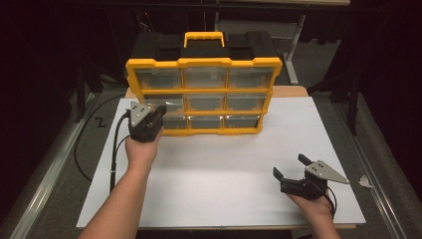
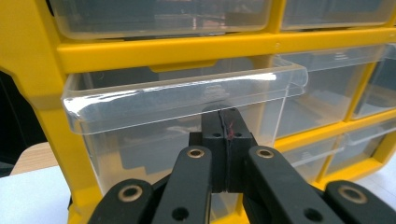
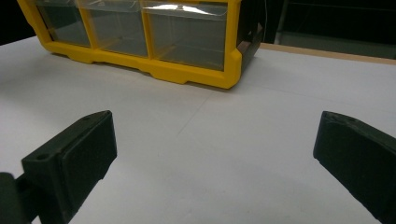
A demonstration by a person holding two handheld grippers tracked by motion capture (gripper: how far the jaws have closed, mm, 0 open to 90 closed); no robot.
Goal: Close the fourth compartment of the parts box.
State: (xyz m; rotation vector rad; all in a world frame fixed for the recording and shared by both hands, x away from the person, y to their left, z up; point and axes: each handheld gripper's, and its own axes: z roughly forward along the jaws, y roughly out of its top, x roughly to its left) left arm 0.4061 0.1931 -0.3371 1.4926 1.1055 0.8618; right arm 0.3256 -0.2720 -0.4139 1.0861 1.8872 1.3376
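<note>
Yellow plastic organiser [image 1: 204, 89] is standing upright; left gripper [image 2: 224, 140], jaws pressed together under its clear middle-left drawer [image 2: 182, 100], is risking slipping off; right gripper [image 1: 293, 175] is idling wide open.

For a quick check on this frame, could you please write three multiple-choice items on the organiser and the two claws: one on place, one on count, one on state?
1. Where is the left claw?
A. At the organiser's left column of drawers
B. On the yellow handle
C. Flat on the table's right edge

2. How many clear drawers does the organiser show on its front?
A. Four
B. Six
C. Nine

3. How does the right claw stand?
A. Shut on a drawer
B. Open over the white table
C. Shut on nothing

Answers:
1 A, the high view puts it at the left column, and the left gripper view shows its jaws closed just under the lip of a drawer that is pulled out.
2 C, three rows of three.
3 B, its jaws are wide apart above the table.
</note>
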